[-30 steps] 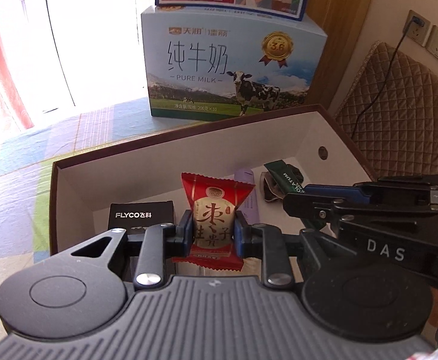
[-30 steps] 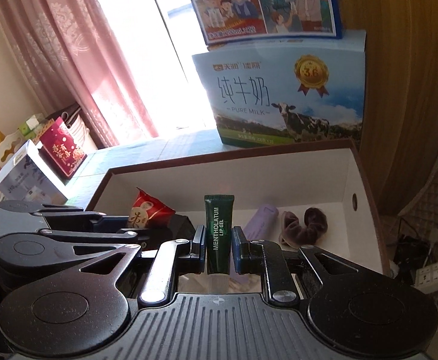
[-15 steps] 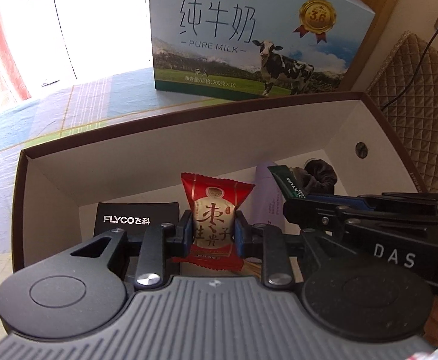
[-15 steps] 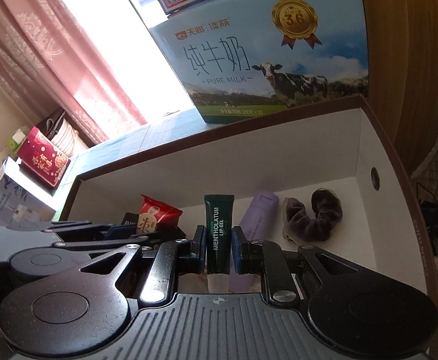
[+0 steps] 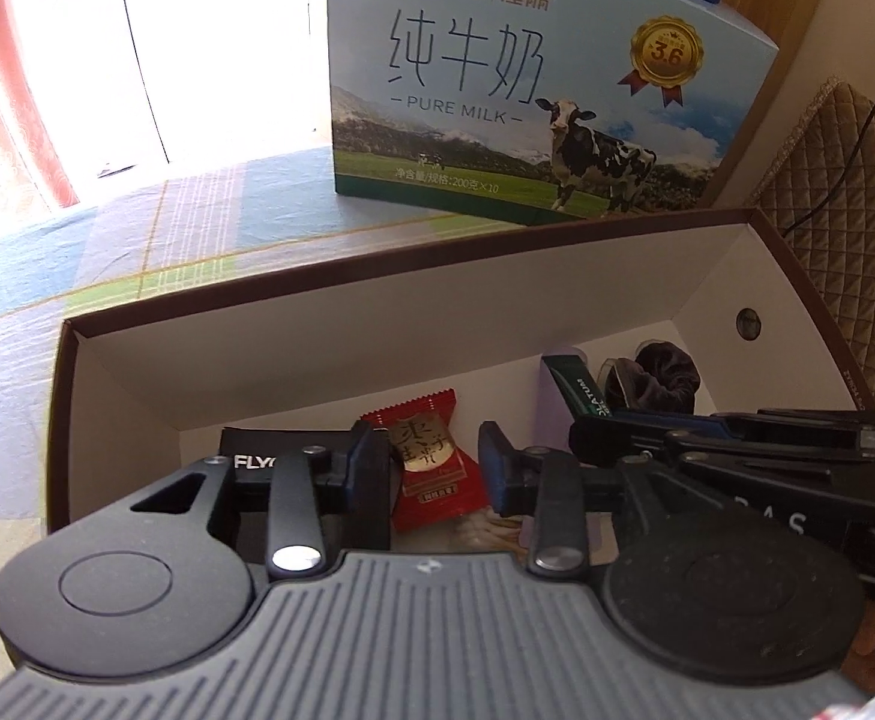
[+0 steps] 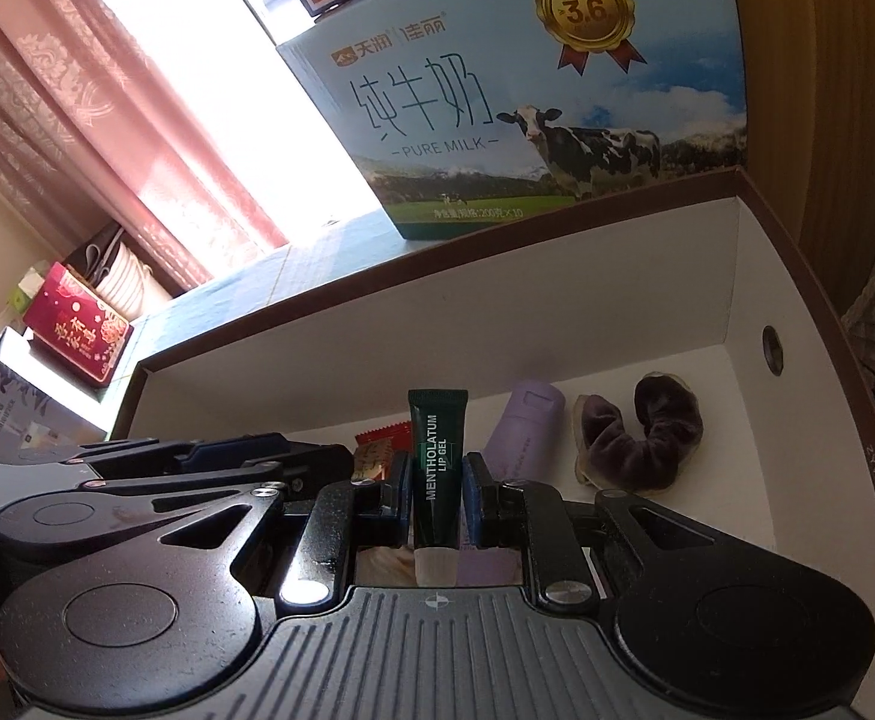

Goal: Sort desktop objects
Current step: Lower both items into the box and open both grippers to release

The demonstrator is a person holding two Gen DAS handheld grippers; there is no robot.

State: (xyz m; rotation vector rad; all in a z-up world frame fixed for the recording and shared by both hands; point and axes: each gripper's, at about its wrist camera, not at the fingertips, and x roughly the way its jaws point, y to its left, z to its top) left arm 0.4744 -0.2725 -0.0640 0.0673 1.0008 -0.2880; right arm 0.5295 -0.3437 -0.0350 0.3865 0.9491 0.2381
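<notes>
While my right claw point(image 6: 435, 489) stays clamped on the lip gel tube point(image 6: 435, 462), my left claw point(image 5: 434, 474) spreads apart, the red candy point(image 5: 431, 468) lying loose in the box point(image 5: 329, 324).

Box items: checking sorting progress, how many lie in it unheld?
4: black FLYCO case at left, red candy inside the open left gripper, purple tube mid-right, dark scrunchie far right. The right gripper holds the lip gel; more may hide under the grippers.

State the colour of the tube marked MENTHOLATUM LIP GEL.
Dark green with white lettering and a pale translucent cap; the lip gel tube shows best in the right wrist view.
</notes>
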